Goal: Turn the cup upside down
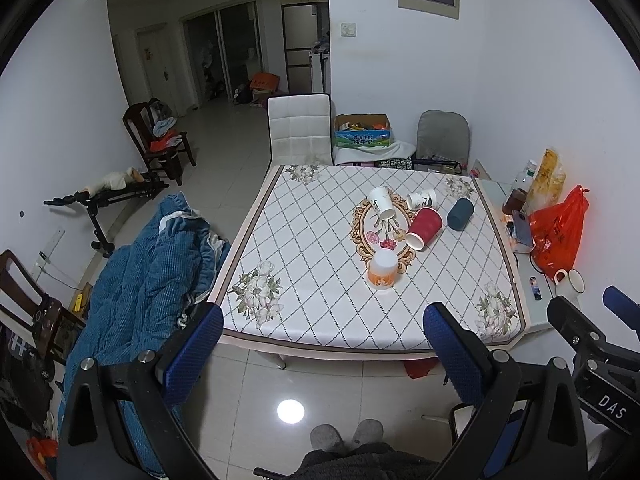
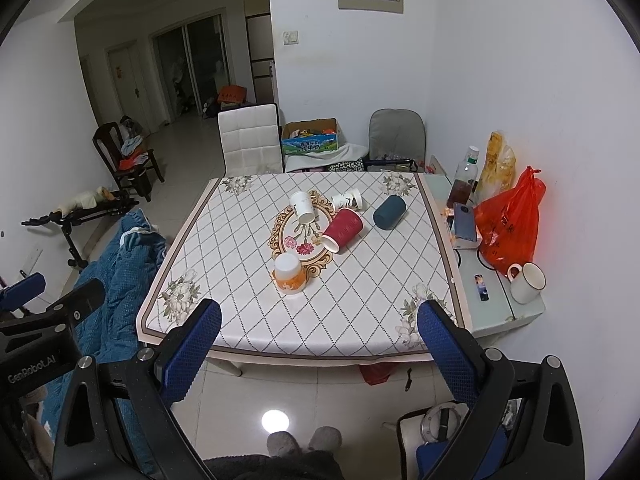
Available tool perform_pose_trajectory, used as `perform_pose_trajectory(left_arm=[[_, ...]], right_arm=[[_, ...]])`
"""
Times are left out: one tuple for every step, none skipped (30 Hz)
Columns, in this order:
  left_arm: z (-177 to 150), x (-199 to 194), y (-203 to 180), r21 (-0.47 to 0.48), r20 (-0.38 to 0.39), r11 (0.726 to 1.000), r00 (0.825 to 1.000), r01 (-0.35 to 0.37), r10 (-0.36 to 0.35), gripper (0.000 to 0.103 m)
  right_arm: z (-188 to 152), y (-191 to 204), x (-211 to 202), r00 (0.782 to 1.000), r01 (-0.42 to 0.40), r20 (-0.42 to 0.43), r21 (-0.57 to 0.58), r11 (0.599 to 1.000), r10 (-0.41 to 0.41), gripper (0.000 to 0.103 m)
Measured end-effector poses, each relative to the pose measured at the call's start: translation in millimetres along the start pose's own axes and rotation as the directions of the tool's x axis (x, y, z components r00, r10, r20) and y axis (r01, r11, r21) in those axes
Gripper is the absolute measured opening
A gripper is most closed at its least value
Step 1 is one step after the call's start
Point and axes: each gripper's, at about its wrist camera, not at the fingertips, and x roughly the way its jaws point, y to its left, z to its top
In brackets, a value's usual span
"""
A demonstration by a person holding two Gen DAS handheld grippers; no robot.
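Several cups sit on the table (image 1: 304, 320) with the diamond-pattern cloth. An orange-and-white cup (image 1: 383, 269) (image 2: 288, 273) stands upside down nearest me. A red ribbed cup (image 1: 424, 227) (image 2: 343, 229) lies on its side, mouth toward me. A dark teal cup (image 1: 460, 213) (image 2: 389, 211) lies on its side to the right. Two white paper cups (image 1: 381, 202) (image 1: 421, 199) lie on their sides behind. My left gripper (image 1: 323, 344) and right gripper (image 2: 319, 336) are both open and empty, held back above the floor in front of the table's near edge.
A side table (image 2: 496, 304) on the right holds a white mug (image 2: 526, 282), a red plastic bag (image 2: 508, 220), a bottle and a phone. A blue blanket (image 1: 140, 280) lies left of the table. A white chair (image 1: 300, 128) stands behind it.
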Motion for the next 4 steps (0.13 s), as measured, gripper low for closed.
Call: perform_pose_trajectory(left_arm=[[-0.4,-0.1,0.2,0.002,0.001,1.0,1.0,0.0,0.0,0.102],[-0.7,-0.8,2.1,0.003,0.002,1.0,1.0,-0.001,0.001,0.102],[-0.2,0.0,0.1,0.002,0.002,1.0,1.0,-0.001,0.001,0.102],[-0.3,0.0,1.0,0.002,0.002,1.0,1.0,-0.001,0.001,0.102]], right_arm=[[-0.3,-0.6,0.6,1.0,0.002,0.0,-0.001,1.0,-0.002,0.1],[-0.3,-0.5,0.5,1.0,0.002,0.0,-0.001,1.0,-0.002,0.1],[-0.5,-1.1,0.6,1.0,0.0,0.0,0.0,1.0,0.0,0.1],[-0.6,-0.5,0.1,1.0,0.0,0.0,0.001,1.0,0.0,0.1]])
